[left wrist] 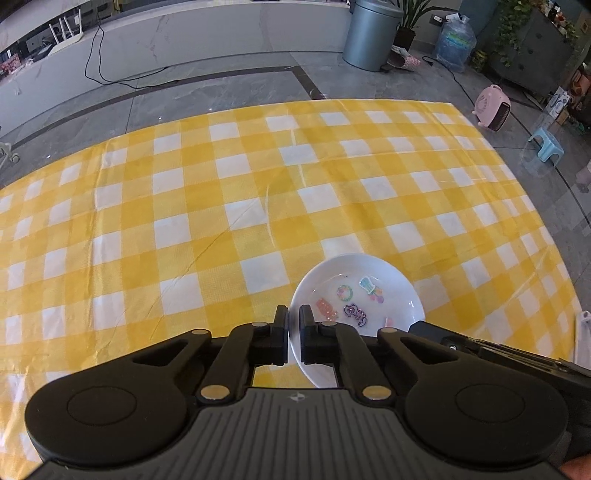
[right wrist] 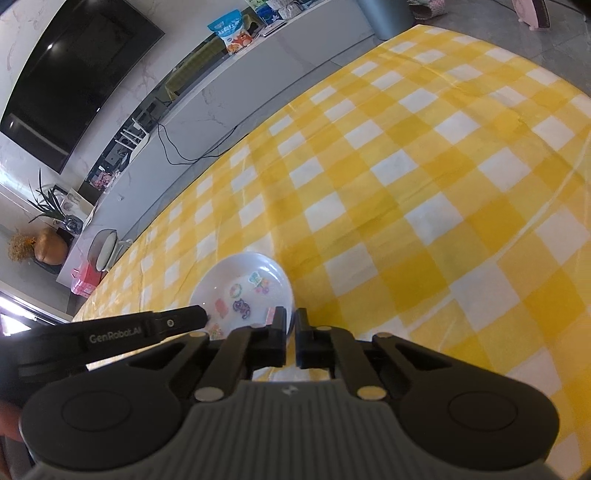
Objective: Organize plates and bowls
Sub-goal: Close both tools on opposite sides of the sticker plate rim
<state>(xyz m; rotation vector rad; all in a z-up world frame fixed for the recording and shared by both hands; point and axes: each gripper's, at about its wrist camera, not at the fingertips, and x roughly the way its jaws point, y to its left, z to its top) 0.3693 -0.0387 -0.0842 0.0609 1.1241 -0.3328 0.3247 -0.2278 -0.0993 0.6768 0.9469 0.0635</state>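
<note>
A white bowl (left wrist: 369,273) with colourful cartoon stickers inside is held just above the yellow checked tablecloth (left wrist: 221,206). My left gripper (left wrist: 294,314) is shut on the bowl's left rim. The bowl also shows in the right wrist view (right wrist: 243,277), where my right gripper (right wrist: 290,317) is shut on its right rim. The left gripper's fingers (right wrist: 184,317) reach in from the left in that view. The right gripper's finger (left wrist: 436,332) shows at the bowl's right rim in the left wrist view.
The tablecloth (right wrist: 424,184) covers the whole table. On the floor beyond the far edge stand a grey bin (left wrist: 371,33), a water jug (left wrist: 454,44), a pink heater (left wrist: 493,107) and a blue stool (left wrist: 546,142). A TV (right wrist: 74,70) hangs over a long counter.
</note>
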